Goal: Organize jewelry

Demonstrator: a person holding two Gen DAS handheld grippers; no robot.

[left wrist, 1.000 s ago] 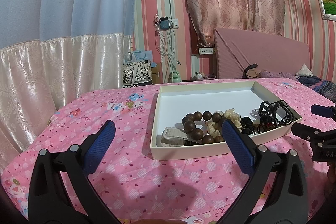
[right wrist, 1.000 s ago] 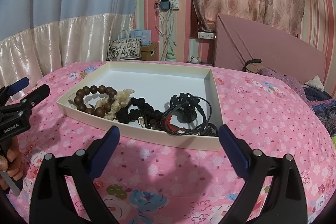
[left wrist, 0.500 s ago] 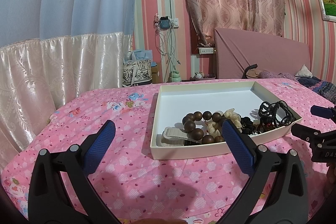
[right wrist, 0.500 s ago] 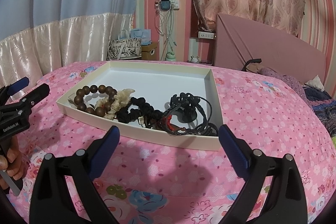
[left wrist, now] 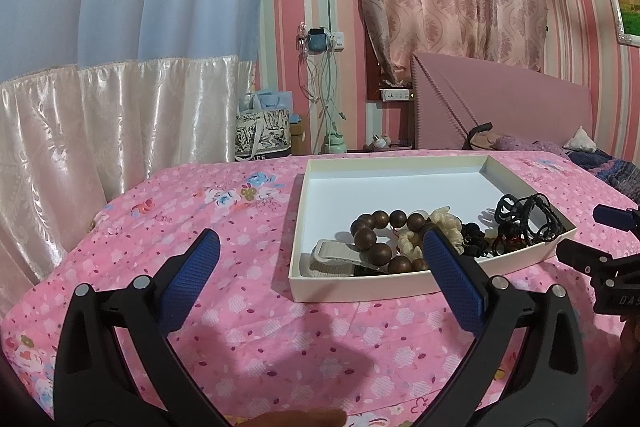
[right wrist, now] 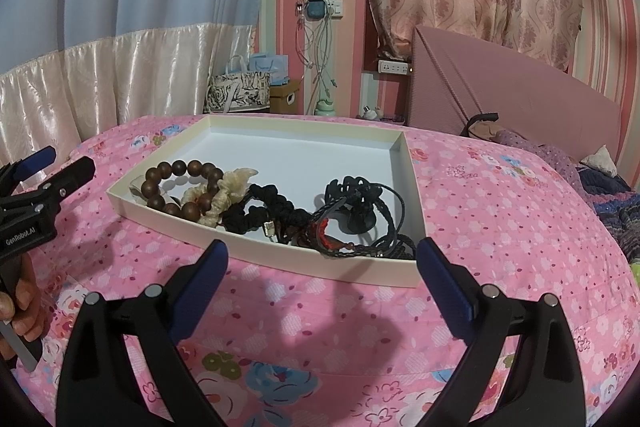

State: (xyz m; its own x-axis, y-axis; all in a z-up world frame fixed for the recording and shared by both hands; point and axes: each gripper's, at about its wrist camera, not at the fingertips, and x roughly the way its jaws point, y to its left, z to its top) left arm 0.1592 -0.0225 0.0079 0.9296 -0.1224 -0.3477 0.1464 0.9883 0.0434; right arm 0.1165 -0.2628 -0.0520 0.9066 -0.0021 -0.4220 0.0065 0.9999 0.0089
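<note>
Left wrist view: low over bed [left wrist: 248, 311], tray [left wrist: 360, 291] at 1 o'clock. Right wrist view: tray [right wrist: 328, 273] at 12 o'clock, near. Shared: tray.

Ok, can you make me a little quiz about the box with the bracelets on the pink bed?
1. True or false: the wooden bead bracelet lies inside the white box.
2. Which is nearest the right gripper? A) the cream scrunchie B) the black cords C) the beige clip
3. Fill in: the left gripper holds ____.

Key: 1 true. 2 B. 3 nothing; both grippers are open.
</note>
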